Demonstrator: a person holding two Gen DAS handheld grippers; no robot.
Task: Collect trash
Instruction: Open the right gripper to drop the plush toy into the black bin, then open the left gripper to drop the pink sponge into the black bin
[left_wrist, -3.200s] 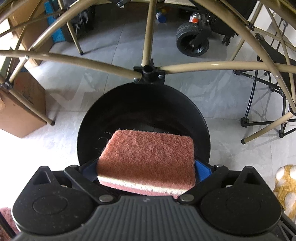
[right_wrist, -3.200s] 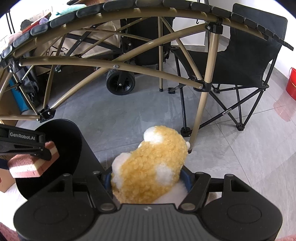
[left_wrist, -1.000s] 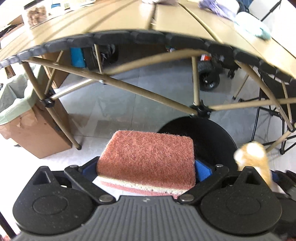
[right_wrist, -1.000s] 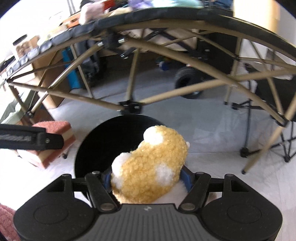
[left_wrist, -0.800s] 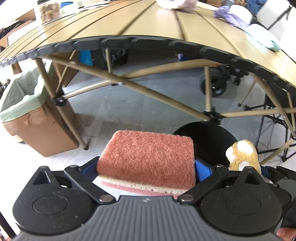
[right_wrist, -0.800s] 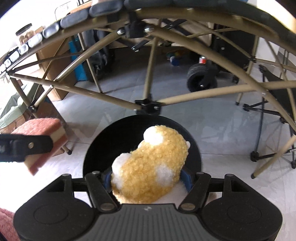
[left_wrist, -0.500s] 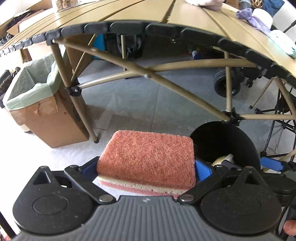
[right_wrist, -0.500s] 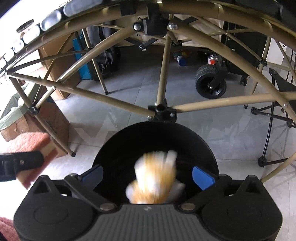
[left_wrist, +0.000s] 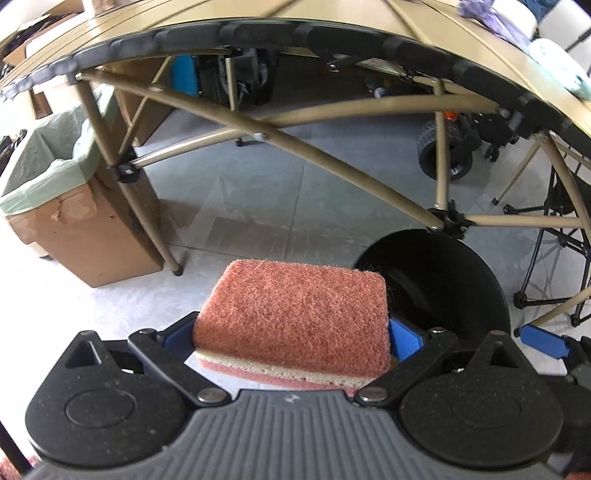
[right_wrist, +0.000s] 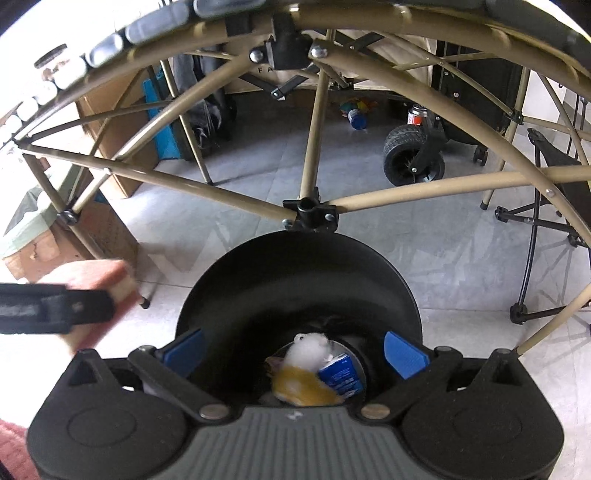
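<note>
My left gripper (left_wrist: 291, 336) is shut on a reddish scouring sponge (left_wrist: 295, 314) with a pale foam layer, held above the floor just left of the black round bin (left_wrist: 443, 280). In the right wrist view my right gripper (right_wrist: 295, 350) stands open right over the black bin (right_wrist: 295, 273), with nothing between its blue pads (right_wrist: 404, 354). At the bottom of the bin lies the yellow and white plush toy (right_wrist: 303, 373) beside a blue carton (right_wrist: 341, 374). The left gripper with the sponge (right_wrist: 99, 277) shows blurred at the left edge of that view.
The bin stands under the edge of a tan folding table (left_wrist: 332, 26) with crossed metal legs (right_wrist: 310, 214). A cardboard box lined with a green bag (left_wrist: 55, 192) stands to the left. A black wheel (right_wrist: 410, 155) and a folding chair frame (right_wrist: 535, 258) lie beyond and to the right.
My right gripper opened over the bin and the plush toy fell from it to the bottom. The left gripper with the sponge shifted left, away from the bin's mouth.
</note>
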